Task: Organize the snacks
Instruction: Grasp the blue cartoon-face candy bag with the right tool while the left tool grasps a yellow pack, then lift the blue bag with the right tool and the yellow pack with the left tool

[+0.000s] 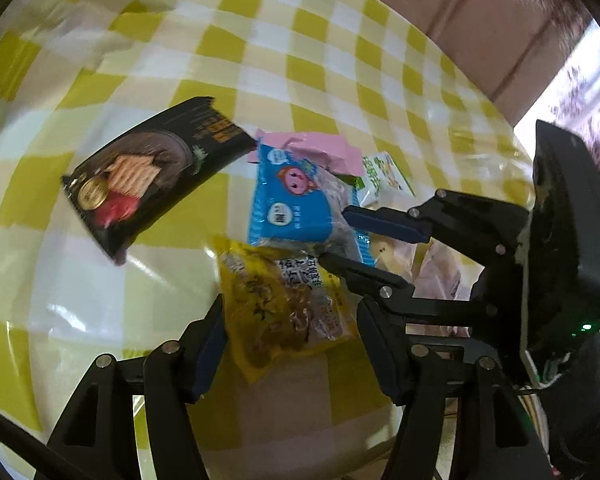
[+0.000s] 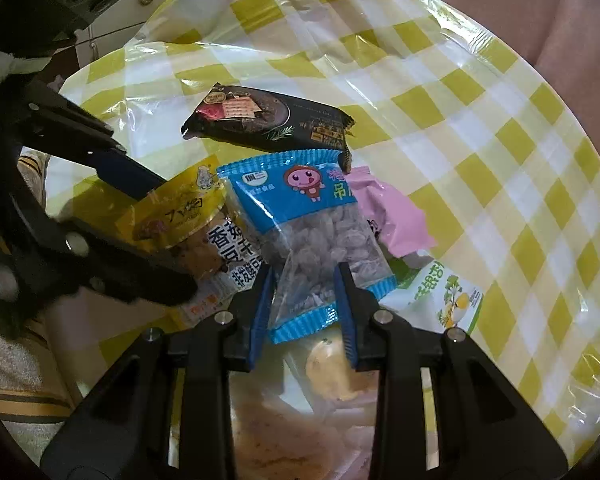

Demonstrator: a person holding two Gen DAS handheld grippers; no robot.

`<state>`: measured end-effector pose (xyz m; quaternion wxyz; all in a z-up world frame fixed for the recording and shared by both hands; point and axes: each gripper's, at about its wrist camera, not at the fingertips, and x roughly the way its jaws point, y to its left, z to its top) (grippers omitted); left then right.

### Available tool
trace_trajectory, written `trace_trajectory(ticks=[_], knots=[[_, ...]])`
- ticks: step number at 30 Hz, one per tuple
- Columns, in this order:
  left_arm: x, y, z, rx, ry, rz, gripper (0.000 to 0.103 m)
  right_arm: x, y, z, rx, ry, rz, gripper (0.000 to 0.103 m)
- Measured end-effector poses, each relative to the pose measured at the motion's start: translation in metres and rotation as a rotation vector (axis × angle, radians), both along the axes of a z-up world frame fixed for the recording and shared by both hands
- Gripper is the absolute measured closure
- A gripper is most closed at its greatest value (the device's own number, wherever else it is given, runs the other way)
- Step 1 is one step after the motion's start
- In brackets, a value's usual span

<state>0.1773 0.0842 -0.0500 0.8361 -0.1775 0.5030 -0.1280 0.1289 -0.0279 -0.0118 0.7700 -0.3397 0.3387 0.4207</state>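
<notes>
A heap of snack packets lies on the yellow-checked tablecloth (image 1: 100,60). My right gripper (image 2: 304,272) is shut on the lower end of a blue packet (image 2: 300,216) with a clear window of pale sweets. In the left wrist view the right gripper (image 1: 336,236) reaches in from the right and pinches that blue packet (image 1: 292,200). My left gripper (image 1: 292,308) is closed across a yellow packet (image 1: 276,304), one pad on each side edge. The right wrist view has the left gripper (image 2: 172,240) coming in from the left around the yellow packet (image 2: 180,216).
A black cracker packet (image 2: 268,120) lies behind the heap, a pink packet (image 2: 392,216) and a green-and-white packet (image 2: 440,296) to its right. Clear bags of pastries (image 2: 332,368) sit under my right gripper. A clear plastic sheet covers the cloth. A striped sleeve (image 2: 20,360) shows at the left.
</notes>
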Motion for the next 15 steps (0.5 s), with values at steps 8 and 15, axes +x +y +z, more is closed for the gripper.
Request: trace_trajectory(ticks=[8, 15], knots=[[-0.001, 0.002, -0.002, -0.050, 0.019, 0.009, 0.076, 0.004, -0.007, 0.000, 0.046, 0.038, -0.031, 0.071], [-0.011, 0.014, -0.002, -0.159, 0.003, 0.027, 0.082, 0.001, -0.012, 0.005, 0.071, 0.059, -0.053, 0.086]])
